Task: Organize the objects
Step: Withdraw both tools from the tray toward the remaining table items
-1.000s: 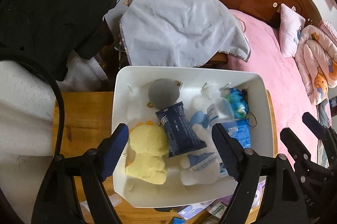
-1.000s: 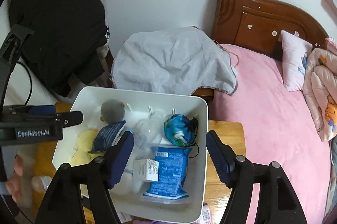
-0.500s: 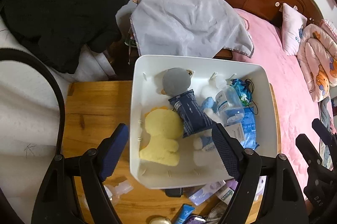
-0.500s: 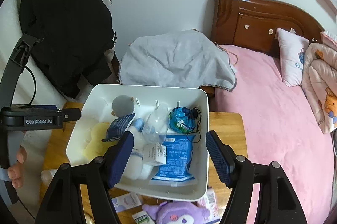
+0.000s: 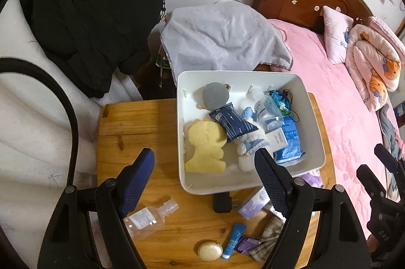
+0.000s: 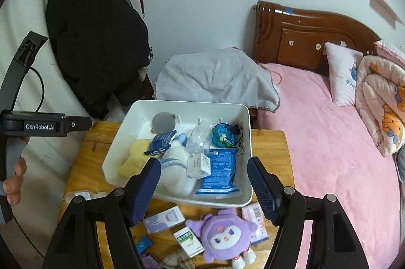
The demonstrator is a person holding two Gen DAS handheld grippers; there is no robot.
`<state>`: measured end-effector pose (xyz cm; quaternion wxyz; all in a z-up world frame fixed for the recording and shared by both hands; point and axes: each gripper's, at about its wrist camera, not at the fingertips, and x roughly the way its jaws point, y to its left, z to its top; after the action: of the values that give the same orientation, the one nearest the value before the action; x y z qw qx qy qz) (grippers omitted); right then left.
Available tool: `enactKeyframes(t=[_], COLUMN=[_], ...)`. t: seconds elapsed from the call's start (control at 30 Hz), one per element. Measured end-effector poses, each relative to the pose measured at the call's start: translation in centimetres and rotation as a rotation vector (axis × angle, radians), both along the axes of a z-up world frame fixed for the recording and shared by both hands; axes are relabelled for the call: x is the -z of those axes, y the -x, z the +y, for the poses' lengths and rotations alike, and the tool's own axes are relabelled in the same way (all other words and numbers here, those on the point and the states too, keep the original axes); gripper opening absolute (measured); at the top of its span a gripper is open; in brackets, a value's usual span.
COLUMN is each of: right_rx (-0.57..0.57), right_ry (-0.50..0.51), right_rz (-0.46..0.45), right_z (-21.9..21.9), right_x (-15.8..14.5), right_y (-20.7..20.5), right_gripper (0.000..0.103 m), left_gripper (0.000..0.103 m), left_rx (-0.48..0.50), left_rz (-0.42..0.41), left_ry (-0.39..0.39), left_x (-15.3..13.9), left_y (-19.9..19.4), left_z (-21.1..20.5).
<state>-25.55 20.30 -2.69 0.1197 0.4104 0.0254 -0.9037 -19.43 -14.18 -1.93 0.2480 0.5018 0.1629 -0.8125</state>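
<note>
"GenRobot.AI" marks left hand-held gripper body.

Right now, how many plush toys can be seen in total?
4: yellow plush, grey plush and white plush lie inside the white bin; purple plush lies on the table before it. Others may be hidden.

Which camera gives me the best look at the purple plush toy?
Right wrist view: the purple plush toy lies face-up on the wooden table, in front of the white bin, unobstructed. The left wrist view shows only a purple sliver beside the tool finger.
</note>
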Motion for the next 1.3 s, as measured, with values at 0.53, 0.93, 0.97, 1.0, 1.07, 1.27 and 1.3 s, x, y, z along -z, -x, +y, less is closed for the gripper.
enactKeyframes(t=[0.53, 0.93, 0.97, 1.0, 1.07, 1.27, 1.3], right_rx=[-0.047, -0.11, -0.126, -0.138, -0.167, -0.226, -0.23], right_ry=[-0.011, -0.092, -0.108, -0.12, -0.134, -0.147, -0.149], right_rz=[0.068, 0.064, 0.063, 0.062, 0.054, 0.008, 0.001], right_z=[-0.5, 0.3, 0.1, -0.1, -0.4, -1.2, -1.2], right_x=[-1.9, 1.1, 1.5, 1.9, 2.6, 4.9, 5.2], right_y=[-7.3, -11.4, -12.0, -12.4, -13.3, -14.0, -14.0], right_gripper=[0.072, 0.072, 0.072, 0.072, 0.072, 0.072, 0.072], left_gripper=[0.084, 0.084, 0.084, 0.084, 0.084, 0.084, 0.084], left_rx=[0.166, 0.295, 0.305, 0.314, 0.33, 0.381, 0.393], left_rz=[0.006, -0.054, -0.06, -0.069, -0.088, -0.16, -0.18], left_ry=[0.125, 0.148, 0.147, 0.148, 0.152, 0.139, 0.141], left_x=[-1.5, 1.4, 1.6, 2.0, 2.8, 5.7, 6.5], left_y=[-4.3, -7.8, -8.0, -8.3, -8.8, -9.7, -9.8], left_z=[0.7, 1.2, 1.2, 1.3, 1.6, 2.0, 2.2])
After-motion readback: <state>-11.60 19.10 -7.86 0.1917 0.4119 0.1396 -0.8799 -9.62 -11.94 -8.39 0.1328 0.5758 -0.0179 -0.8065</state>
